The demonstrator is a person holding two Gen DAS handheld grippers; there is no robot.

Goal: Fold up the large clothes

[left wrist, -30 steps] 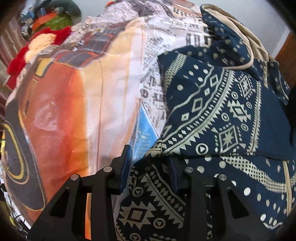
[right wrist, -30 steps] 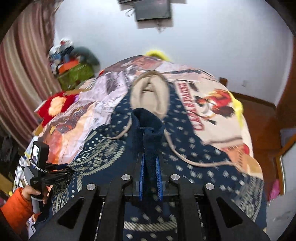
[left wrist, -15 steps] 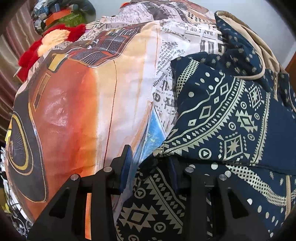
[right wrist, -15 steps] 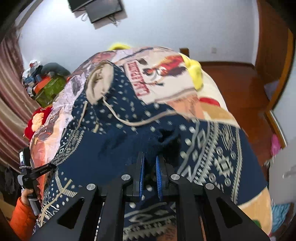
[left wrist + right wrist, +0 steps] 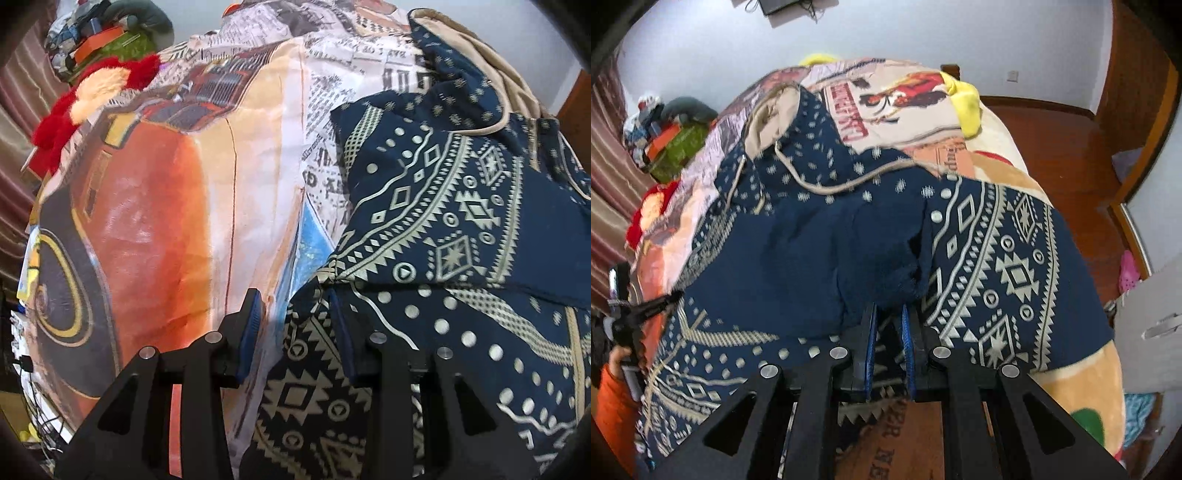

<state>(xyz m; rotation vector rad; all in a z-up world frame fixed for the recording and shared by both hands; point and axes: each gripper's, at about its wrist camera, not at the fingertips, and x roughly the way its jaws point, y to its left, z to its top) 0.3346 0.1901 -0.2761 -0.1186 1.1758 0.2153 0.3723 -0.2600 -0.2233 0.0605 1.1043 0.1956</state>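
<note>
Only the right wrist view shows right tongs (image 5: 888, 314) pinching the hoodie (image 5: 812, 251).

Hoodie (image 5: 997, 258) navy w/ cream geo print; bedspread (image 5: 166, 221) orange/newsprint.

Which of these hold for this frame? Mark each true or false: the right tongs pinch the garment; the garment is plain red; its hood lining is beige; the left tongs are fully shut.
1. The right tongs pinch the navy patterned garment. True.
2. The garment is plain red. False: it is navy with a cream geometric print.
3. The hood lining is beige. True.
4. The left tongs are fully shut. False: a gap shows between them, over the garment's edge.
</note>
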